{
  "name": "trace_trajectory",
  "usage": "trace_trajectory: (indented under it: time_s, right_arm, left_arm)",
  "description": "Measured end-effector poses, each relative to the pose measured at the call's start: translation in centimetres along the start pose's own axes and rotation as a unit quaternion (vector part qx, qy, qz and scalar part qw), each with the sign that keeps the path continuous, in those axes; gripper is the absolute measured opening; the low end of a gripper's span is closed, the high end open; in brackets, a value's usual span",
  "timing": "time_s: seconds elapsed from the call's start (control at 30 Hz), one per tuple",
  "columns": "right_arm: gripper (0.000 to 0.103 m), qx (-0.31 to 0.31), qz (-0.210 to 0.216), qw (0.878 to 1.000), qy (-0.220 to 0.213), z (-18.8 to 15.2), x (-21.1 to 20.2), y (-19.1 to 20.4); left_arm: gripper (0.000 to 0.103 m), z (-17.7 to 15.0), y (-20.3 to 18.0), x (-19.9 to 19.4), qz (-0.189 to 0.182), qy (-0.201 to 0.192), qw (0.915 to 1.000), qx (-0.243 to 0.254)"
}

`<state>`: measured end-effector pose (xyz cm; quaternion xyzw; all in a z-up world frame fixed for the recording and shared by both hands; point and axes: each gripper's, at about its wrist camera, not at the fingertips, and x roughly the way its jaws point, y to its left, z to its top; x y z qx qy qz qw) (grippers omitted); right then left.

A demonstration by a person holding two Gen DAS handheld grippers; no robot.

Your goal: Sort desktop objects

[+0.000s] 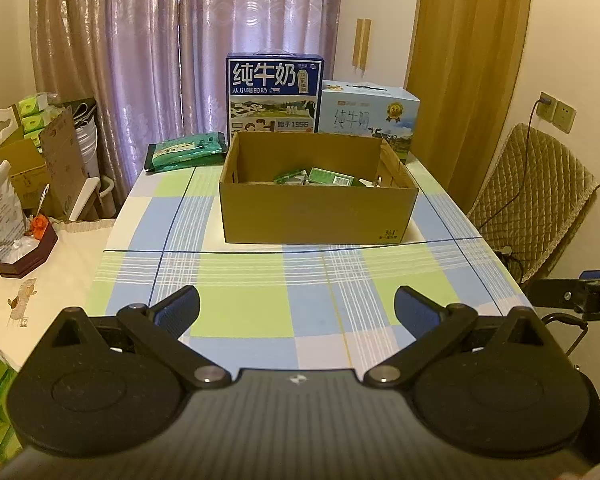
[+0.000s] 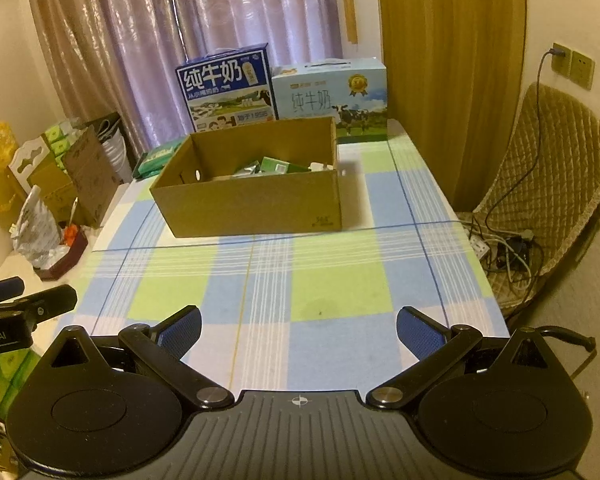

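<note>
An open cardboard box [image 1: 318, 212] [image 2: 256, 204] stands on the checked tablecloth [image 1: 260, 300] [image 2: 332, 288], toward the far half of the table. Inside it lie several small green packets [image 1: 320, 177] [image 2: 266, 166]. A green pack [image 1: 188, 152] [image 2: 158, 158] rests at the far left corner beside the box. My left gripper [image 1: 298, 306] is open and holds nothing, hovering over the near edge of the table. My right gripper [image 2: 299, 330] is open too, empty, also well short of the box.
Two milk cartons, dark blue [image 1: 274, 94] [image 2: 228, 86] and pale blue [image 1: 370, 110] [image 2: 330, 98], stand behind the box. A side table [image 1: 40, 280] on the left holds a bag and a small brown tray [image 1: 26, 254]. A padded chair [image 2: 548, 184] and cables sit on the right.
</note>
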<state>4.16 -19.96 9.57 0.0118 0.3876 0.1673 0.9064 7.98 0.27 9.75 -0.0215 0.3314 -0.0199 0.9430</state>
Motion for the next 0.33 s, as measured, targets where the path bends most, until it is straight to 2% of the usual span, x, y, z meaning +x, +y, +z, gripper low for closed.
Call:
trace_trajectory:
  time_s: [0.33]
  right_arm:
    - [0.101,-0.004,-0.008,1.0,0.003,-0.05,0.55,-0.02]
  left_arm:
    - [0.102,0.1,-0.23,0.16,-0.003,-0.008,1.0,-0.001]
